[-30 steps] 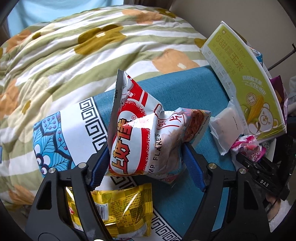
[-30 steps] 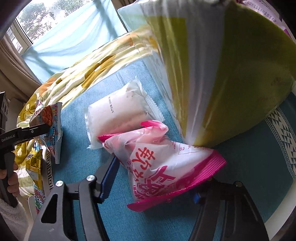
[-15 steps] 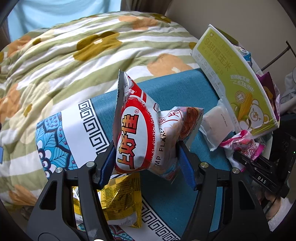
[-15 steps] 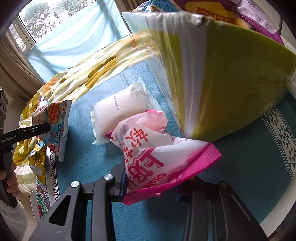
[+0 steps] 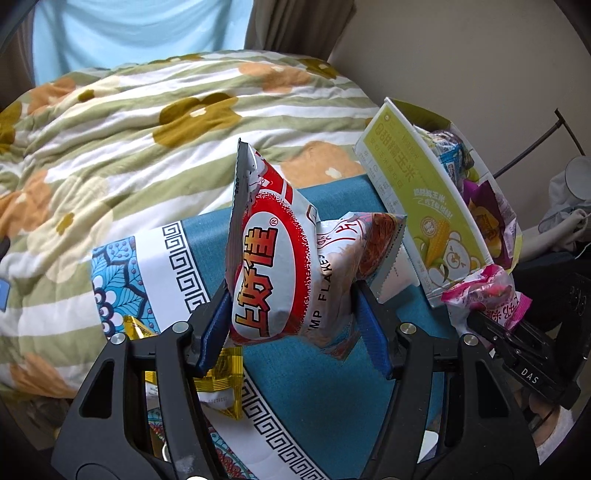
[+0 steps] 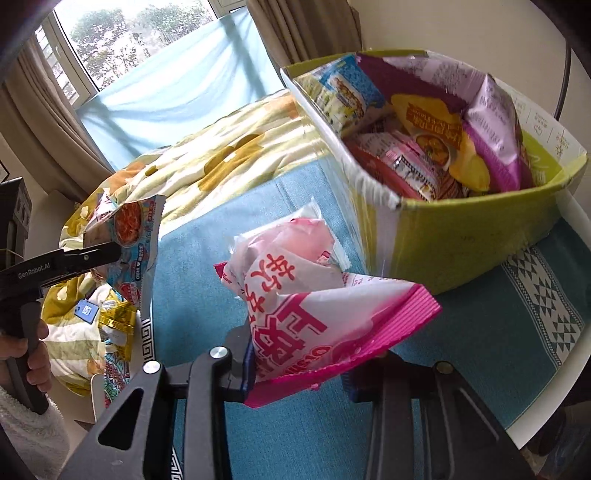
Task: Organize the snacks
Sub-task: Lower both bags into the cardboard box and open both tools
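Both bags lifted off cloth [image 6: 280, 221]: L gripper [image 5: 291, 325] clamps shrimp-flakes bag [image 5: 280, 273], R gripper [image 6: 299, 373] prob. pink bag [image 6: 314, 314].

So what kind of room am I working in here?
Most likely a bedroom: a floral striped quilt is spread over what looks like a bed, beside a curtained window. The snacks lie on a blue patterned cloth next to a green snack box.

Pretty clearly someone's bedroom at home. There's a bed with a floral striped quilt [image 5: 177, 122] taking up most of the room, a window [image 6: 122, 40] with trees outside, brown curtains [image 6: 314, 29] and a pale blue sheer across it. A teal patterned cloth [image 6: 480, 332] is spread on top, with a cardboard box [image 6: 461, 236] stuffed with snack bags.
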The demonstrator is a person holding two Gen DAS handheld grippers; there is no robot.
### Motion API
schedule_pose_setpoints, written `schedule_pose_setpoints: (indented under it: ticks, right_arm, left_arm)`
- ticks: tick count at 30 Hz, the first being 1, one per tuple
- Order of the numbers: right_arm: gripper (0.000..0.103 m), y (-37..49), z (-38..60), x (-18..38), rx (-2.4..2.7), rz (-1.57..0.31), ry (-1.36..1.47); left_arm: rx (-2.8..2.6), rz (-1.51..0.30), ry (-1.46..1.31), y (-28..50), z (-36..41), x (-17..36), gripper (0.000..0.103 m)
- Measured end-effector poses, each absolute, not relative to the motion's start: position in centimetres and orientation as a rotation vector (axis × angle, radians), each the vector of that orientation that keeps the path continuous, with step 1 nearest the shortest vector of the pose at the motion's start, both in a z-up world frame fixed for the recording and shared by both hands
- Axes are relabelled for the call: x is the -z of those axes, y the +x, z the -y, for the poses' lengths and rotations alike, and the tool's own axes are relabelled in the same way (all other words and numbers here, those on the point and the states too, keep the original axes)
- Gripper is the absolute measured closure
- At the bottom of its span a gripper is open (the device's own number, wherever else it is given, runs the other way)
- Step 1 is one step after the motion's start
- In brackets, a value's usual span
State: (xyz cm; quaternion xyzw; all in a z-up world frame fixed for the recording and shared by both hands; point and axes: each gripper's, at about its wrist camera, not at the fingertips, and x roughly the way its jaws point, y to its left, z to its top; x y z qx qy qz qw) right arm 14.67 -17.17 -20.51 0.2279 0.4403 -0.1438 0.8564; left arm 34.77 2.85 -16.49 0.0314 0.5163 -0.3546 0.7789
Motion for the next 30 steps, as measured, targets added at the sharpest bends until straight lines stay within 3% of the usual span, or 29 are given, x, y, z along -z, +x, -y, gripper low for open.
schedule_pose_setpoints:
  ticks: [16,27,29,30]
  right_arm:
    - [0.07,12.8,23.9,7.3,0.236,-0.73,0.33]
    - [0.07,13.9,36.6,6.1,0.22,-0.747,0.275]
    - [0.07,14.0,38.0,6.4,0.205,-0.746,0.269]
    - [0.07,14.0,38.8,6.6,0.195,-0.748,0.267]
  left_arm:
    - [0.758,-0.95,-0.038,30.1,7.6,6.6,0.043]
    - [0.776,-0.954,-0.077,28.5,22.3,6.7,0.043]
    - [0.754,-0.987,-0.08,28.8,24.4,7.4,0.037]
    - [0.735,-1.001,-0.079,28.9,25.2,7.8,0.027]
